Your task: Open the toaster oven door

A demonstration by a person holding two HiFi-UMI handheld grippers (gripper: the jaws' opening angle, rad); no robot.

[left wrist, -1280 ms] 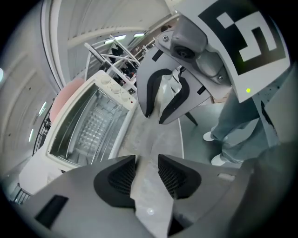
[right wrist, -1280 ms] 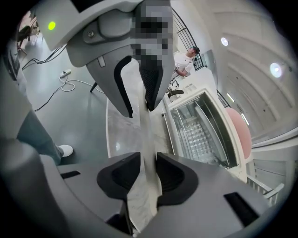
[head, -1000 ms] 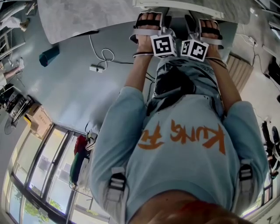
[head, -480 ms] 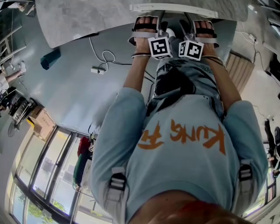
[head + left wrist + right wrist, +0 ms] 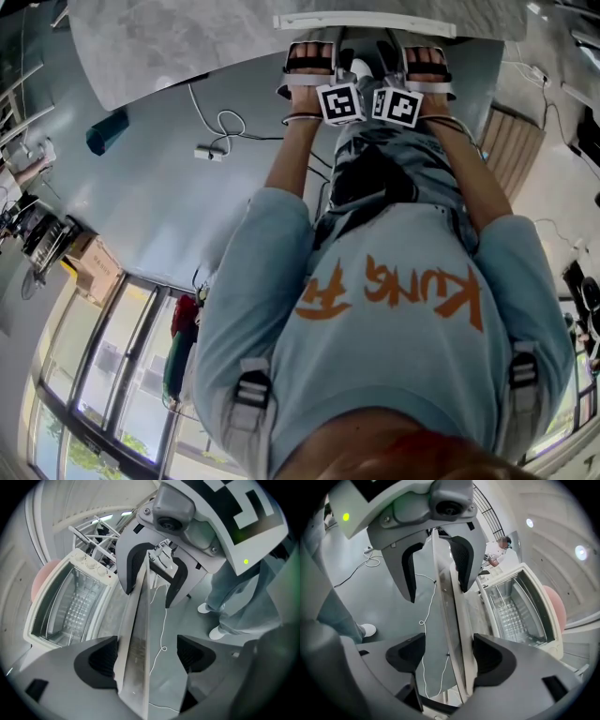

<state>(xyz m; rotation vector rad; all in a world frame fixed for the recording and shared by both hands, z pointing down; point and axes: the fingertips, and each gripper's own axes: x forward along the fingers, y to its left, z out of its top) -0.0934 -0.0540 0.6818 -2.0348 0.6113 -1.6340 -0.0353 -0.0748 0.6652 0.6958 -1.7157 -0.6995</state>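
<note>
The white toaster oven point(image 5: 51, 606) stands with its door point(image 5: 136, 634) swung down, so the wire rack inside shows; the oven point(image 5: 520, 604) also appears in the right gripper view. In the head view the door point(image 5: 366, 21) is a white bar at the table edge, with both grippers just below it. The door's edge runs between the jaws of my left gripper point(image 5: 147, 656), which are opening; one pad is clearly apart from it. My right gripper point(image 5: 450, 654) stands wide around the same door point(image 5: 452, 620) from the opposite side, not pressing. Both grippers point(image 5: 330, 58) point(image 5: 405, 56) sit side by side.
A grey marbled table point(image 5: 169, 37) carries the oven. A white cable point(image 5: 220, 127) and a teal object point(image 5: 105, 127) lie on the floor, with a cardboard box point(image 5: 94, 267) further left. A pink round thing point(image 5: 44, 573) sits behind the oven. The person's shoes point(image 5: 213, 620) are below.
In the head view both hands and grippers have shifted up the picture toward the table edge and drawn slightly closer together.
</note>
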